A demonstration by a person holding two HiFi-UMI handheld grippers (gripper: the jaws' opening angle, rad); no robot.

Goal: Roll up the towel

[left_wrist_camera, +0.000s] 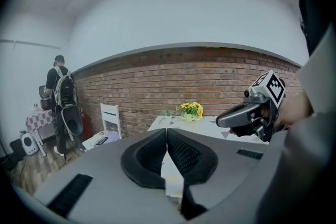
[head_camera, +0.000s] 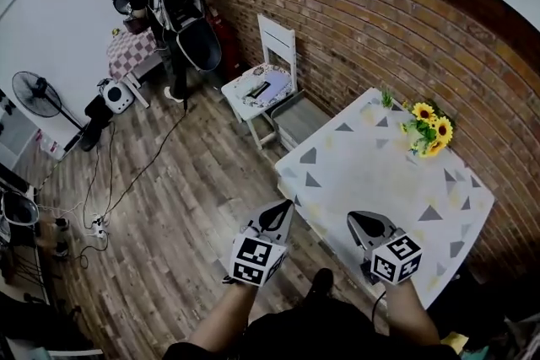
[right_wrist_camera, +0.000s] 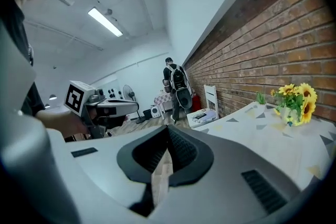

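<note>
I see no towel in any view. My left gripper (head_camera: 284,206) is shut and empty, held over the wooden floor just off the near left corner of the table (head_camera: 380,173). My right gripper (head_camera: 359,220) is shut and empty too, over the table's near edge. In the left gripper view the left gripper (left_wrist_camera: 167,131) shows its pads pressed together, and the right gripper (left_wrist_camera: 224,119) hovers at the right. The right gripper view has the right gripper (right_wrist_camera: 168,129) closed with nothing between the pads, and the left gripper (right_wrist_camera: 131,107) at the left.
A white cloth with grey triangles covers the table. A vase of sunflowers (head_camera: 429,131) stands at its far edge by the brick wall. A white chair (head_camera: 274,55) and a grey seat (head_camera: 297,119) stand beyond. A person with a backpack (head_camera: 164,0) stands far left; cables and a fan (head_camera: 38,93) are on the floor.
</note>
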